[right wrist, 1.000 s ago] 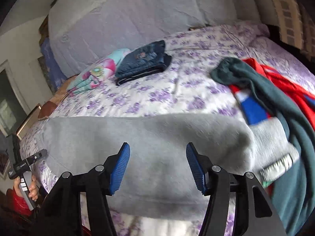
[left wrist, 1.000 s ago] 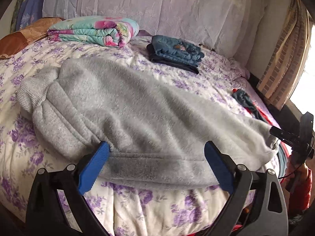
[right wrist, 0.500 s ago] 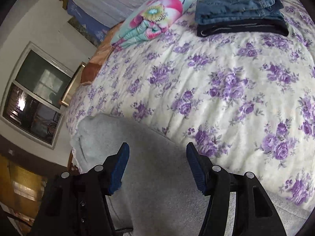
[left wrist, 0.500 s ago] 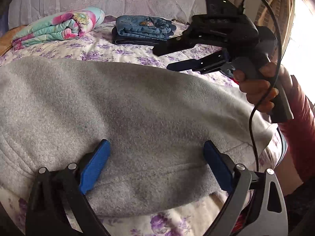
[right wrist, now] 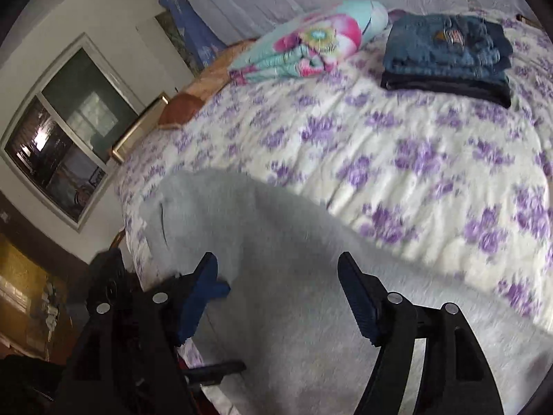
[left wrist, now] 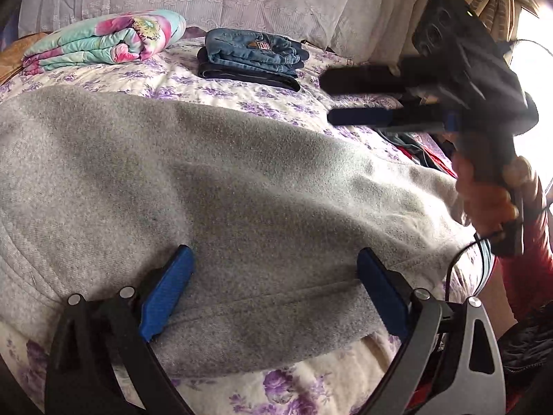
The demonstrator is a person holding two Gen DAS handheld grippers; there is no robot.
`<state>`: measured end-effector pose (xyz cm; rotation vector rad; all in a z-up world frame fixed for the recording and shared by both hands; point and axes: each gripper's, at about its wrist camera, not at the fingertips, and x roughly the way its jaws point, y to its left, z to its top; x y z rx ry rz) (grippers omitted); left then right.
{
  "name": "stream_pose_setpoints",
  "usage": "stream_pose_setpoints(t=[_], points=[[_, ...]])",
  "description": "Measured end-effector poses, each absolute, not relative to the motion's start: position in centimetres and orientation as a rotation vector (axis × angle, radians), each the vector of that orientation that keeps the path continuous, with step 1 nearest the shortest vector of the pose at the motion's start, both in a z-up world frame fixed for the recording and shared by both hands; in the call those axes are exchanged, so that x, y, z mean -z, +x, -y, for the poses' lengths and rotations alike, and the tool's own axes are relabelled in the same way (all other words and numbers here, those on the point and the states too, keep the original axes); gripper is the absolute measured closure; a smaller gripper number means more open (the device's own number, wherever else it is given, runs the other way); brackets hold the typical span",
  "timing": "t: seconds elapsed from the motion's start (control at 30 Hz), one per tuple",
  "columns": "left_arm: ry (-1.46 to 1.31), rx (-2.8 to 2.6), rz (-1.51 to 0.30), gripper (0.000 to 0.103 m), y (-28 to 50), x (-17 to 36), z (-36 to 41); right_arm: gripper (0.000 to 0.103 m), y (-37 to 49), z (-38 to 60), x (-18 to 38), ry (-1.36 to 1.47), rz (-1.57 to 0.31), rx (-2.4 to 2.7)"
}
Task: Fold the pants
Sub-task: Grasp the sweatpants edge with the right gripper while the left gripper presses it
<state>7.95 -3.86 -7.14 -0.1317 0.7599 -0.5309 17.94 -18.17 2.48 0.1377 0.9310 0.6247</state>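
Grey fleece pants [left wrist: 224,180] lie spread across the flowered bedsheet [left wrist: 293,390], the waistband hem nearest me. My left gripper [left wrist: 273,276] stands open just above that hem, its blue pads wide apart and pressing on nothing. A hand holds my right gripper [left wrist: 331,98] in the air over the bed to the right, pointing left. In the right wrist view that gripper [right wrist: 276,269] hovers over the pants [right wrist: 276,235] near their left end. Its jaws are opening, with only fabric below them. The dark left gripper body [right wrist: 103,283] shows at the lower left.
Folded blue jeans [left wrist: 252,57] and a rolled floral blanket [left wrist: 103,39] lie at the far side by the white headboard cover. Red and dark green clothes [left wrist: 425,152] are piled at the right. A window [right wrist: 58,148] is in the wall beyond the bed's left edge.
The right gripper swung from the pants' right end across the bed toward their left end, and its jaws widened. The left gripper closed in on the hem, then stayed put.
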Motion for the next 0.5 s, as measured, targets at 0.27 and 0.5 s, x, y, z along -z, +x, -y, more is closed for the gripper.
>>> stream_pose_setpoints(t=[0.27,0.5], points=[[-0.137,0.533,-0.754,0.01,8.0,7.1,3.7,0.042,23.9,18.6,4.1,-0.176,-1.114,-0.463],[-0.137,0.529,-0.749,0.009,8.0,7.2,3.8,0.052,16.5,15.6,2.1,-0.409,-0.919,-0.551]])
